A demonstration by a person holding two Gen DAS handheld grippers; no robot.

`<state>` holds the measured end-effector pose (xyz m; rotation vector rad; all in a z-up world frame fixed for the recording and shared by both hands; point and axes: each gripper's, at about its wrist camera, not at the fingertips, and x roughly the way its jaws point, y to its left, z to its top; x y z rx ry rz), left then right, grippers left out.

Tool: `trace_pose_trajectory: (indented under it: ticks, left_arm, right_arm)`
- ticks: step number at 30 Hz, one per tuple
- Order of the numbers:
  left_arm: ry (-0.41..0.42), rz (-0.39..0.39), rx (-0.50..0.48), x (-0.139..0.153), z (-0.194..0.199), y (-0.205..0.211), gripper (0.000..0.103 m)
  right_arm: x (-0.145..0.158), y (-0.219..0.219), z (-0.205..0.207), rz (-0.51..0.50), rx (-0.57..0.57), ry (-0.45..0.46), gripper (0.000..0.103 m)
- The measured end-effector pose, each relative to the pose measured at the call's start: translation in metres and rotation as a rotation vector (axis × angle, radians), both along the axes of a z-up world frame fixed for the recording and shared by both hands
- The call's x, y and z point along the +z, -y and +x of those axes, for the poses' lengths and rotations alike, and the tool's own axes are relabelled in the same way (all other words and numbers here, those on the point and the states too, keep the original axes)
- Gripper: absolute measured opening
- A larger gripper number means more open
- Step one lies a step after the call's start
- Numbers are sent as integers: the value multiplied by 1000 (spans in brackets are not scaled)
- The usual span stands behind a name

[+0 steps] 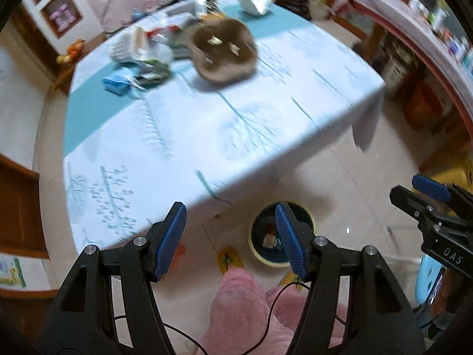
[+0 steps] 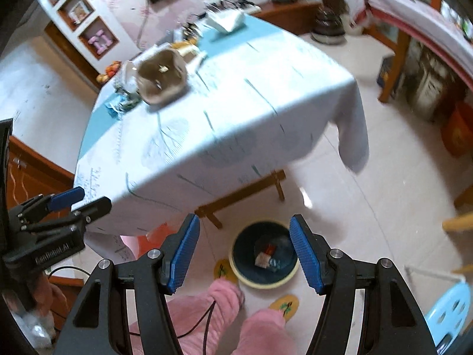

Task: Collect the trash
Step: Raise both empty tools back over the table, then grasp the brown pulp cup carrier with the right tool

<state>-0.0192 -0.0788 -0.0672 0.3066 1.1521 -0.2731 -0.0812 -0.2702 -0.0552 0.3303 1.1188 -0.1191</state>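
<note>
A domestic room with pale floor tiles and wooden furniture is seen from above, and most of it is taken up by a surface (image 1: 207, 136) covered with a light blue patterned cloth. The near half of that surface is bare; what remains is gathered at the far end, where a brown paper tray (image 1: 223, 50) holding a few pale scraps sits beside a heap of wrappers and packets (image 1: 136, 65), with a white crumpled item (image 1: 255, 1) further back. These are judged to be the trash left to collect, though blur keeps them from being told apart. On the floor just off the near edge of the surface a round bin (image 2: 264, 256) has been stood, and some discarded pieces already lie inside it; its place by the person's feet is probably meant to keep each drop short. The left gripper (image 1: 230, 236) is held over the near edge with its jaws apart and nothing between them, and the right gripper (image 2: 245, 251) is held above the bin, likewise spread and empty. Both are well apart from the far heap, so a reach across the cloth would be called for next.
</note>
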Motion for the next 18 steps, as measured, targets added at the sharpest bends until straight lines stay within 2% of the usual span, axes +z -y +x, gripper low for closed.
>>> trace_pose_trajectory:
  ticks: [6, 11, 18]
  left_arm:
    - [26, -38, 112, 15, 22, -33, 60]
    - [39, -61, 189, 24, 44, -61, 60]
    - [36, -92, 263, 25, 98, -107, 60]
  right_arm:
    - [23, -11, 35, -47, 75, 35, 64]
    - [35, -17, 67, -38, 102, 54, 64]
    - [46, -34, 139, -34, 123, 67, 64]
